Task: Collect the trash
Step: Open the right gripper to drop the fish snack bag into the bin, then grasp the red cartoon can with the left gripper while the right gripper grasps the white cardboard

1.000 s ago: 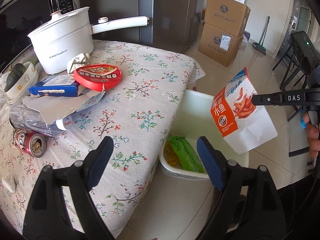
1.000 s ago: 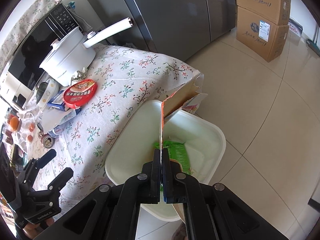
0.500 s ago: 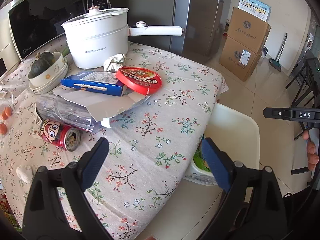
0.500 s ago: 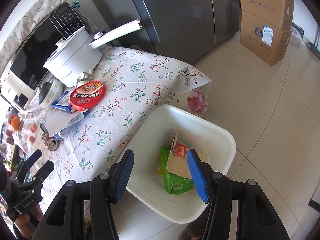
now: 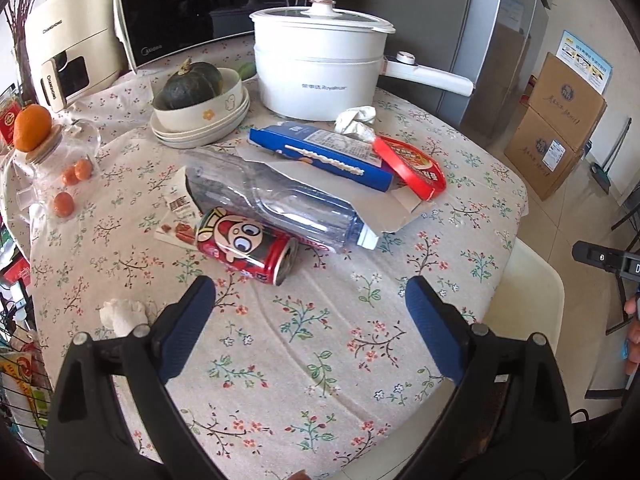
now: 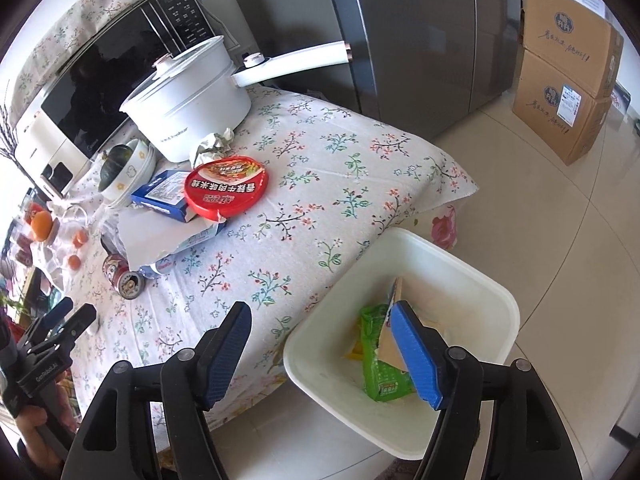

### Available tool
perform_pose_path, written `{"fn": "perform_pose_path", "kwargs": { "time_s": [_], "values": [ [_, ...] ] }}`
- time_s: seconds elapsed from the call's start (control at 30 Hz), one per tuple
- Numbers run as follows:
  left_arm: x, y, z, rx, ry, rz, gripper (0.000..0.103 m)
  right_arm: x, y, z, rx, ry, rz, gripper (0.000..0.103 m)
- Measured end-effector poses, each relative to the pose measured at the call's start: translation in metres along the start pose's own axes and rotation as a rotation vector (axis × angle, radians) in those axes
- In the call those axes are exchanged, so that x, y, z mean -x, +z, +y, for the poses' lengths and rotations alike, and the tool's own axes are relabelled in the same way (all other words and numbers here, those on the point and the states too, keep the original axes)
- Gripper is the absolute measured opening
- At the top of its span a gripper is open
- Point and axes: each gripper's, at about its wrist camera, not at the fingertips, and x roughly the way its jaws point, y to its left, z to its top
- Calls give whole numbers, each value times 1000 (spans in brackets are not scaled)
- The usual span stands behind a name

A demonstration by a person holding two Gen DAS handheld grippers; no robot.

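A red cartoon can lies on the floral tablecloth just beyond my left gripper, which is open and empty. Behind it lie a clear plastic bottle, a blue box, a red round lid and crumpled paper. Another paper wad lies near the left finger. My right gripper hangs above the edge of the white bin with its jaws opening and nothing between them. The snack bag and a green wrapper lie inside the bin.
A white pot with a long handle, a bowl holding a squash, a microwave and oranges stand at the back and left. Cardboard boxes and a fridge stand beyond the table on a tiled floor.
My right gripper opened and the snack bag fell into the bin. My left gripper swung from the table's edge over to the trash pile, bringing the can close in front.
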Motion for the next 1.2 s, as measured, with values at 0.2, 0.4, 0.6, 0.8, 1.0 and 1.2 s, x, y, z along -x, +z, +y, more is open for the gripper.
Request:
{"fn": "perform_pose_path", "kwargs": {
  "time_s": [0.2, 0.4, 0.6, 0.8, 1.0, 1.2],
  "values": [
    [-4, -2, 43, 94, 50, 26, 96, -13, 4, 41, 28, 34, 9, 76],
    [-29, -3, 70, 246, 17, 85, 96, -32, 4, 76, 33, 65, 38, 77],
    [-58, 8, 75, 382, -13, 80, 88, -54, 9, 100, 31, 70, 63, 77],
    [-89, 20, 64, 415, -1, 89, 66, -70, 21, 104, 4, 62, 77, 77],
    [-107, 21, 70, 473, -11, 123, 66, -83, 30, 103, -35, 56, 76, 77],
    [-105, 16, 77, 480, -55, 152, 62, -92, 32, 108, -60, 70, 82, 77]
  ]
}}
